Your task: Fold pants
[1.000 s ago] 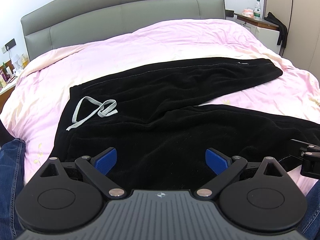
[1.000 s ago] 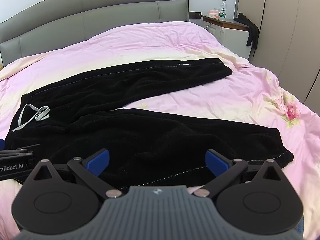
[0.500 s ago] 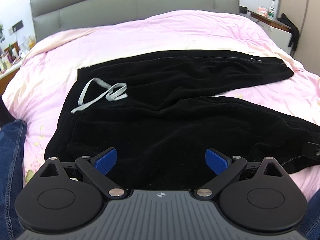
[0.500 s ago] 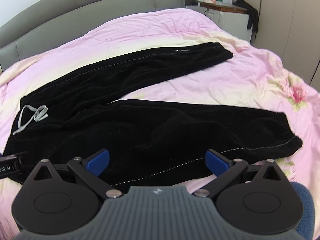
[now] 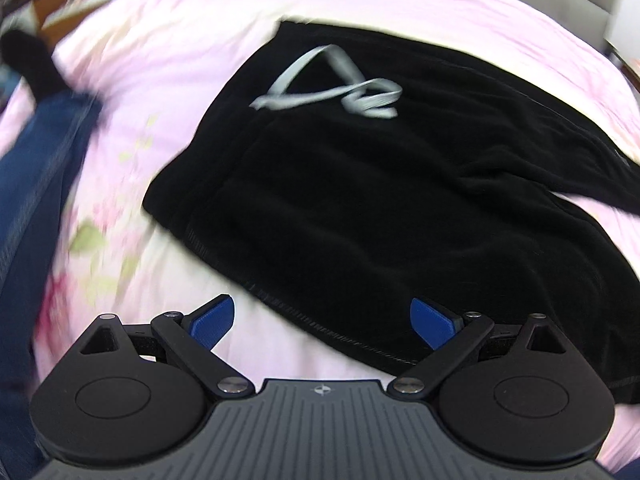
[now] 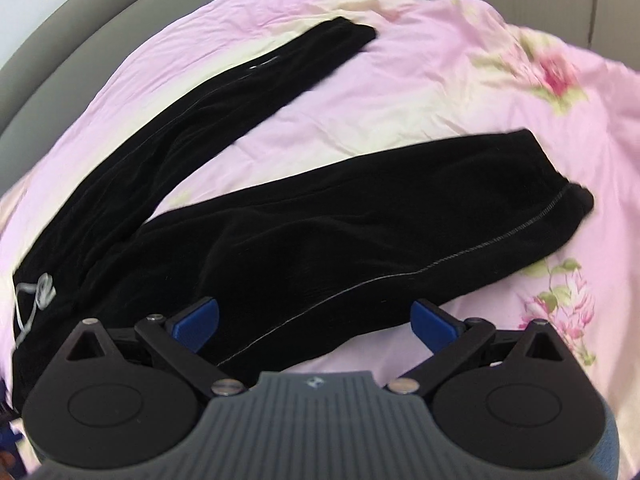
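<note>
Black pants lie spread on a pink floral duvet, legs splayed apart. The waistband corner sits just ahead of my left gripper, which is open with nothing between its blue pads; a grey drawstring lies on the waist beyond it. In the right wrist view the near leg runs right to its cuff, and the far leg angles away. My right gripper hangs open over the near leg's lower seam, empty.
A person's leg in blue jeans stands at the bed's left side. A grey padded headboard lies behind the duvet. Bare duvet shows between the two legs and to the right of the cuff.
Both grippers have dropped lower and tilted down toward the bed. The left one has swung left to the waistband corner, the right one toward the near leg's cuff. Both stay open.
</note>
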Tool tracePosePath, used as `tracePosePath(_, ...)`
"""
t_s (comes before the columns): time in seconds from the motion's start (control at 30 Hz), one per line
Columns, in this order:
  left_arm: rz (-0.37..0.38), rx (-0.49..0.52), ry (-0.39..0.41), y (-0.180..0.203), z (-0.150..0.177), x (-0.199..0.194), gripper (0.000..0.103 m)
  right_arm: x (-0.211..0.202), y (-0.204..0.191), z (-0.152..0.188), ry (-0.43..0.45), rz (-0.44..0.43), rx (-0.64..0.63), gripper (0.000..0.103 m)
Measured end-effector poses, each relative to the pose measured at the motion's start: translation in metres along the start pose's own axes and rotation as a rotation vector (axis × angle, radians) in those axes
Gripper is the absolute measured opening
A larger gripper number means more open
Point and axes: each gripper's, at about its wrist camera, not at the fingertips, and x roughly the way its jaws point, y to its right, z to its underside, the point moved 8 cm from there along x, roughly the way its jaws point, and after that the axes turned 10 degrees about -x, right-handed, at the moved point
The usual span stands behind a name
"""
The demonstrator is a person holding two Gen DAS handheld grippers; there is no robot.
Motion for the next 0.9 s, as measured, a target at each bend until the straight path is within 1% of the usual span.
tracePosePath(0.07, 0.015, -0.058, -0.038, -0.009, 0.001, 0.007, 0.103, 0.002, 0.013, -0.001, -0.011, 0.014, 0.044, 0.098)
tracePosePath(0.13, 0.037, -0.080, -0.056, -0.015, 0.003, 0.011, 0.103, 0.006, 0.026, -0.003, -0.023, 0.035, 0.090, 0.098)
tracePosePath(0.17, 0.036, -0.091, -0.056, -0.018, 0.003, 0.012, 0.103, 0.009, 0.032, -0.004, -0.035, 0.038, 0.129, 0.098)
tracePosePath(0.23, 0.032, -0.123, -0.063, -0.025, 0.003, 0.018, 0.103, 0.015, 0.042, -0.005, -0.065, 0.016, 0.215, 0.098)
tracePosePath(0.33, 0.057, -0.178, -0.089, -0.032, -0.001, 0.027, 0.103, 0.024, 0.058, -0.008, -0.093, -0.014, 0.310, 0.098)
tracePosePath(0.47, 0.108, -0.292, -0.122, -0.046, -0.008, 0.039, 0.103, 0.023, 0.092, -0.015, -0.069, -0.014, 0.478, 0.098)
tracePosePath(0.53, 0.124, -0.360, -0.142, -0.054, -0.010, 0.045, 0.103, 0.019, 0.116, -0.020, -0.033, 0.026, 0.550, 0.096)
tracePosePath(0.57, 0.132, -0.388, -0.153, -0.057, -0.010, 0.048, 0.103, 0.017, 0.130, -0.023, -0.011, 0.045, 0.584, 0.094)
tracePosePath(0.63, 0.146, -0.423, -0.162, -0.060, -0.010, 0.052, 0.103, 0.016, 0.152, -0.025, 0.027, 0.054, 0.634, 0.090)
tracePosePath(0.7, 0.165, -0.460, -0.165, -0.062, -0.011, 0.055, 0.103, 0.024, 0.171, -0.025, 0.010, 0.027, 0.683, 0.080)
tracePosePath(0.73, 0.183, -0.484, -0.166, -0.063, -0.010, 0.056, 0.103, 0.029, 0.178, -0.022, -0.003, 0.003, 0.722, 0.070)
tracePosePath(0.77, 0.208, -0.513, -0.170, -0.065, -0.010, 0.058, 0.103, 0.034, 0.185, -0.019, -0.009, -0.022, 0.764, 0.064)
tracePosePath(0.8, 0.226, -0.546, -0.177, -0.067, -0.010, 0.059, 0.103, 0.040, 0.191, -0.017, -0.011, -0.042, 0.800, 0.061)
tracePosePath(0.83, 0.239, -0.581, -0.182, -0.070, -0.010, 0.061, 0.103, 0.047, 0.196, -0.015, -0.012, -0.055, 0.825, 0.060)
tracePosePath(0.9, 0.259, -0.656, -0.183, -0.076, -0.010, 0.061, 0.103, 0.058, 0.204, -0.010, -0.032, -0.058, 0.874, 0.055)
